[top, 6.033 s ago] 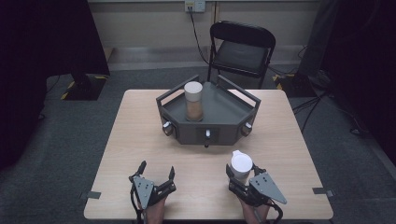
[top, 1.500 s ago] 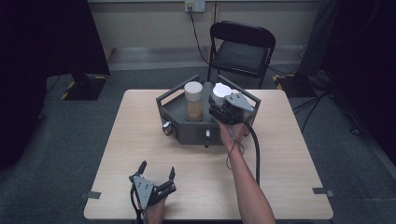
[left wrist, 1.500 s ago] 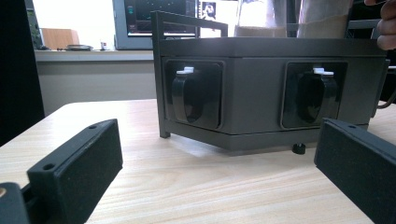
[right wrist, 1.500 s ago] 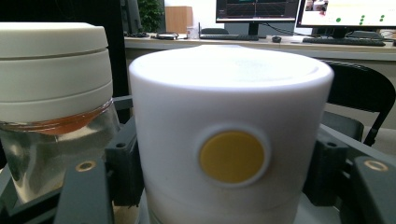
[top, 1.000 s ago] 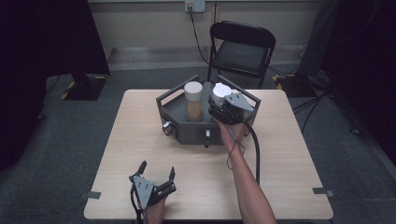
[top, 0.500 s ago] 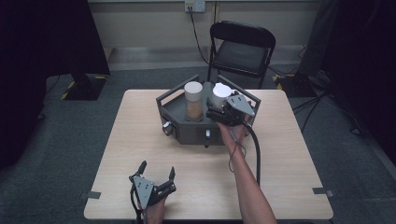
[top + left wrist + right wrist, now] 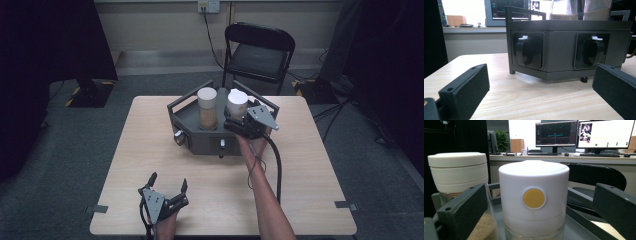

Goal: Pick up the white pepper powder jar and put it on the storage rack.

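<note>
High view has the right gripper [image 7: 239,119] up at the dark grey tray [image 7: 188,116], which sits on the pale wood-grain counter [image 7: 150,150]. The jar with the yellow dot [image 7: 237,103] stands upright inside the tray, long axis straight up and down, white cap on top. It's a plain cylinder: smooth matte white lid with a slightly domed top, and a clear glass body below with something sandy in the bottom. The yellow dot faces right back at the right gripper. Just beside it in the tray stands a second jar [image 7: 207,107], same build, white ribbed lid and tan grainy fill.

Right gripper view shows the jar with the yellow dot [image 7: 534,200] sitting between the black jaws, which have just been opening and are spread wide now, with clear gaps on both sides, so the pads aren't touching it. The second jar [image 7: 459,173] is behind the left-hand jaw.

The left gripper [image 7: 167,190] rests near the front edge of the counter, well apart from the tray, jaws spread with nothing between them. It's looking at the tray's [image 7: 569,47] boxy metal front.
</note>
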A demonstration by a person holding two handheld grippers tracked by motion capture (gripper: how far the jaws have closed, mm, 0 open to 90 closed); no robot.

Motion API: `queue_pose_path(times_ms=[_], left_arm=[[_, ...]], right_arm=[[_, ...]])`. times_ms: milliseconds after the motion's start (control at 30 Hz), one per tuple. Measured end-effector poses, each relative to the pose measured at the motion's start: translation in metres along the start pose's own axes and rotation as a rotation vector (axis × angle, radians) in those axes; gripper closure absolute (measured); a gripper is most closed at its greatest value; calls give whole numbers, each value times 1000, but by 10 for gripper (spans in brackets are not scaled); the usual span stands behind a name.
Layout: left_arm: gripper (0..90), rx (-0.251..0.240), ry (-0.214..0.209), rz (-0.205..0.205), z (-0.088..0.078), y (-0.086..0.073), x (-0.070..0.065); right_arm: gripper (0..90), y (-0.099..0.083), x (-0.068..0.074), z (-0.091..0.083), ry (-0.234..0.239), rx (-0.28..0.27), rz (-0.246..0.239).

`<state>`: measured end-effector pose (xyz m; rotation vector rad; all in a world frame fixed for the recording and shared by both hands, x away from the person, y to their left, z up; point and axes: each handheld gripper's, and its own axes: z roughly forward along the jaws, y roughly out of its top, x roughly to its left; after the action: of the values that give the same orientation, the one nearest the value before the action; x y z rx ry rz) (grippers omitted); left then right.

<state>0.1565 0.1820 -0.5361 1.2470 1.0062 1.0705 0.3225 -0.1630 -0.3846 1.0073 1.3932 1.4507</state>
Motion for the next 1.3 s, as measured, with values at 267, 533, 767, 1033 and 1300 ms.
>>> queue_pose_path(times_ms=[267, 533, 767, 1033, 1300], left_arm=[[4, 0, 0, 0, 0, 0, 0], [4, 0, 0, 0, 0, 0, 0], [3, 0, -2, 0, 0, 0, 0], [3, 0, -1, 0, 0, 0, 0], [3, 0, -1, 0, 0, 0, 0]], right_arm=[[0, 0, 1, -7, 9, 2, 7], [0, -6, 6, -15, 1, 1, 9], [0, -6, 7, -25, -11, -5, 22], [0, -8, 8, -37, -11, -17, 33], [0, -12, 8, -45, -23, -14, 27]])
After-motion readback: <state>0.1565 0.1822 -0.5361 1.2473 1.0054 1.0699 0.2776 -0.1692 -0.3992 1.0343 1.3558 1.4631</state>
